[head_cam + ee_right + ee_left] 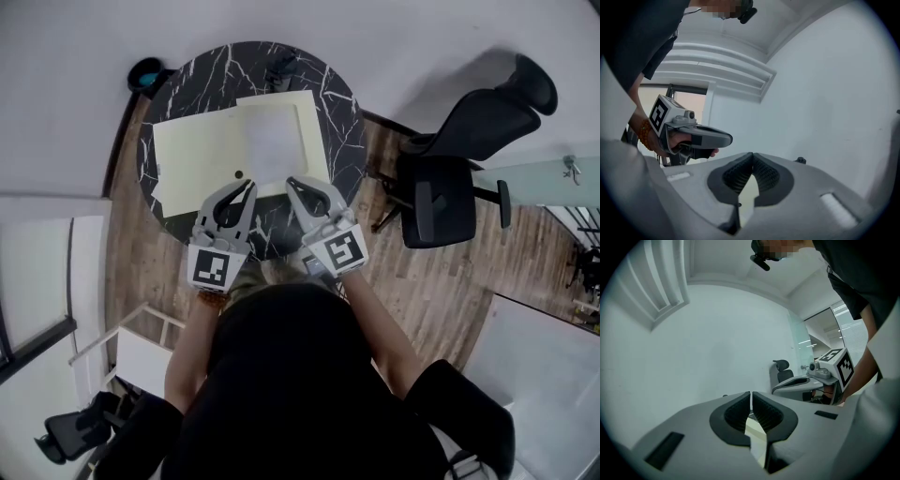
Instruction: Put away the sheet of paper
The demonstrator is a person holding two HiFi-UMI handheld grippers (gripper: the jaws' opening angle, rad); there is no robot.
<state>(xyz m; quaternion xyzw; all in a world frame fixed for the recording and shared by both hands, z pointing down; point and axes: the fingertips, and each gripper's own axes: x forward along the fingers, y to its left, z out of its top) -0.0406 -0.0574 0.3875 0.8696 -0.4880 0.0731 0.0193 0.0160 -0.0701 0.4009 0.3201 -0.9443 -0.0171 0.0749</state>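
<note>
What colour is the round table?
The table is black with white marble-like veins, clearest in the head view.

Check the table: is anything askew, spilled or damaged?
Nothing stands out. The paper lies flat on the open folder, roughly square to it, on the table; no spill or damage shows.

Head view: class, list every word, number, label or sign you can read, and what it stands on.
No readable text anywhere.
White sheet: any print is too blurred to read.
Left marker cube and right marker cube: black-and-white square patterns, no words.
</note>
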